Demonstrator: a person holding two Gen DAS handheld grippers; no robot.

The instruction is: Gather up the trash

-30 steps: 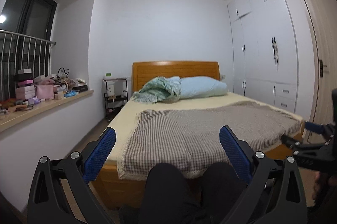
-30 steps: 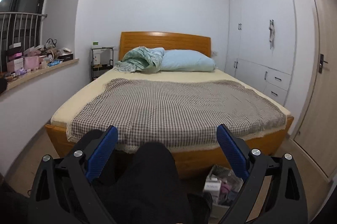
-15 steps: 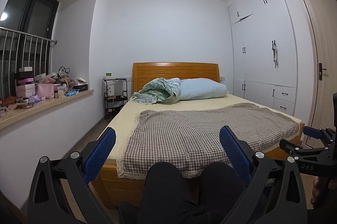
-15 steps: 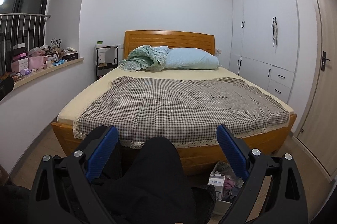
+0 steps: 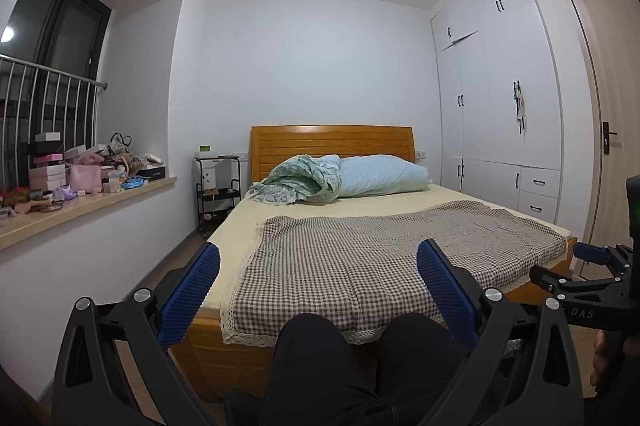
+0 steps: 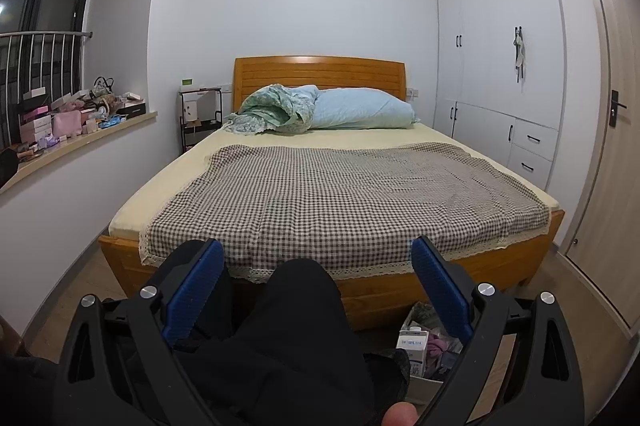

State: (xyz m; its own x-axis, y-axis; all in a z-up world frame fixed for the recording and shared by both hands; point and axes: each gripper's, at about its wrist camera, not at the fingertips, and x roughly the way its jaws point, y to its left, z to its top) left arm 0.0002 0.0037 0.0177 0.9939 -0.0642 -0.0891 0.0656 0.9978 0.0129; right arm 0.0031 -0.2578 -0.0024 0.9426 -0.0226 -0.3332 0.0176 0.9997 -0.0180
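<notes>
While both grippers were held low over the person's dark-trousered knees (image 6: 296, 310), each was pointed at the bed (image 6: 332, 181) across the room. The left gripper (image 5: 318, 290) was seen with its blue-padded fingers (image 5: 190, 296) spread wide, nothing between them. The right gripper (image 6: 316, 290) was likewise held agape and empty; its tip was also caught at the right edge of the left wrist view (image 5: 588, 254).

Trash was spotted in a box (image 6: 430, 348) on the floor at the foot of the bed, just below the right gripper's right finger: a white carton (image 6: 412, 346) standing upright, pinkish crumpled items beside it. The box was partly hidden by that finger, so its full contents could not be told.

A checked blanket (image 5: 384, 254) was laid flat over the yellow sheet, with a rumpled green quilt (image 5: 302, 179) and a pale blue pillow (image 5: 380, 177) piled against the wooden headboard (image 5: 332, 145). A cluttered window ledge (image 5: 80, 197) was noted at left, loaded with pink boxes and small items. White wardrobes (image 5: 500, 97) were lined along the right wall, a door (image 5: 608, 129) beside them. A black shelf cart (image 5: 218, 189) was placed between ledge and headboard.
</notes>
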